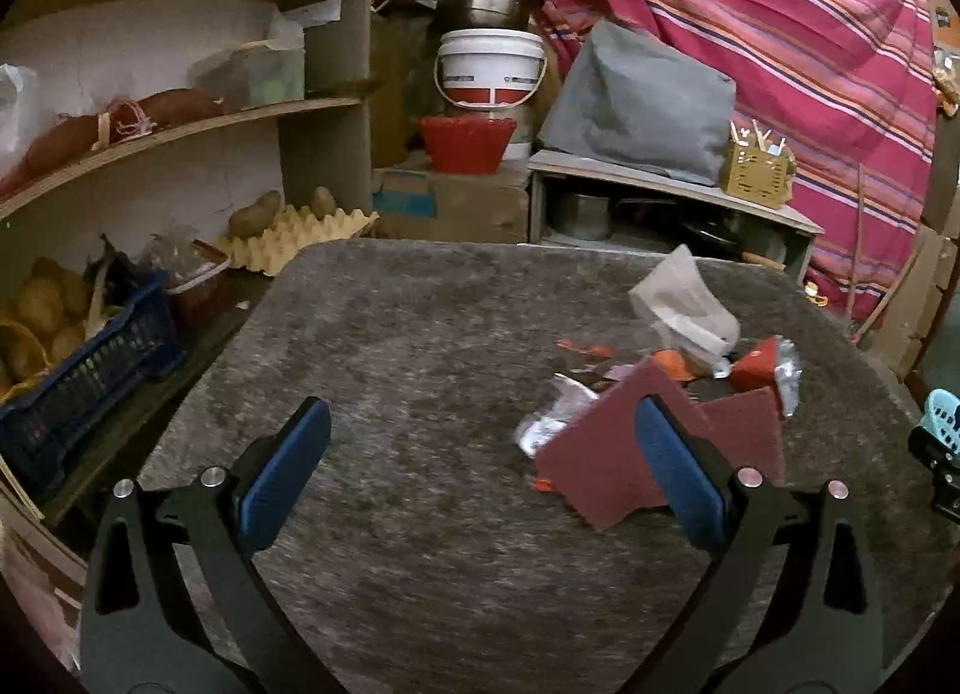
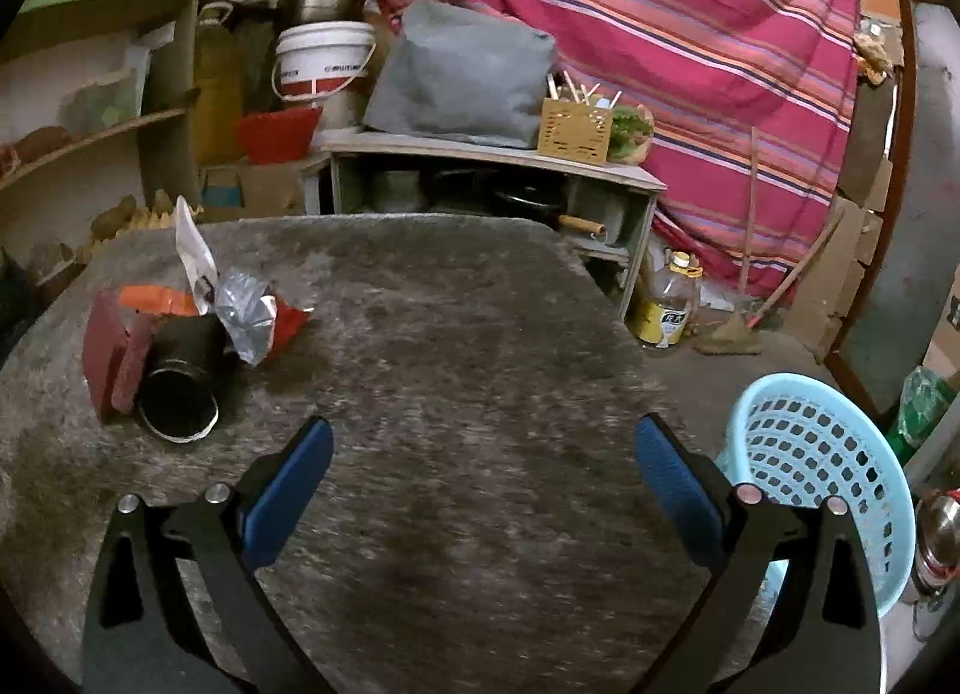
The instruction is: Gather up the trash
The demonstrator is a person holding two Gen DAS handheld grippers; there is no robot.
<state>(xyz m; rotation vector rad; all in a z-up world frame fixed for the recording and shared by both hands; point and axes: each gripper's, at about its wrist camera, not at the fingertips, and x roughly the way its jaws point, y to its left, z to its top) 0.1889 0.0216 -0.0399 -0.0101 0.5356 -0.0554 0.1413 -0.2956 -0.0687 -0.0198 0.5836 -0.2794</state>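
A heap of trash lies on the grey fuzzy table [image 1: 420,346]: maroon card pieces [image 1: 606,454], a crumpled silver foil wrapper [image 1: 555,415], a clear plastic bag [image 1: 684,298] and red and orange scraps [image 1: 759,364]. My left gripper [image 1: 480,442] is open just left of the heap, its right finger in front of the maroon card. In the right wrist view the same heap shows a black cup [image 2: 180,388] lying on its side, foil wrapper [image 2: 243,310] and maroon card [image 2: 105,352]. My right gripper [image 2: 483,448] is open over bare table. A light blue perforated basket [image 2: 822,466] stands at its right.
Wooden shelves [image 1: 180,124] with potatoes, an egg tray [image 1: 294,238] and a dark blue crate [image 1: 90,382] line the left. Behind the table stand a low cabinet [image 2: 480,166], a white bucket [image 1: 489,70] and a red basket. A bottle [image 2: 669,304] is on the floor.
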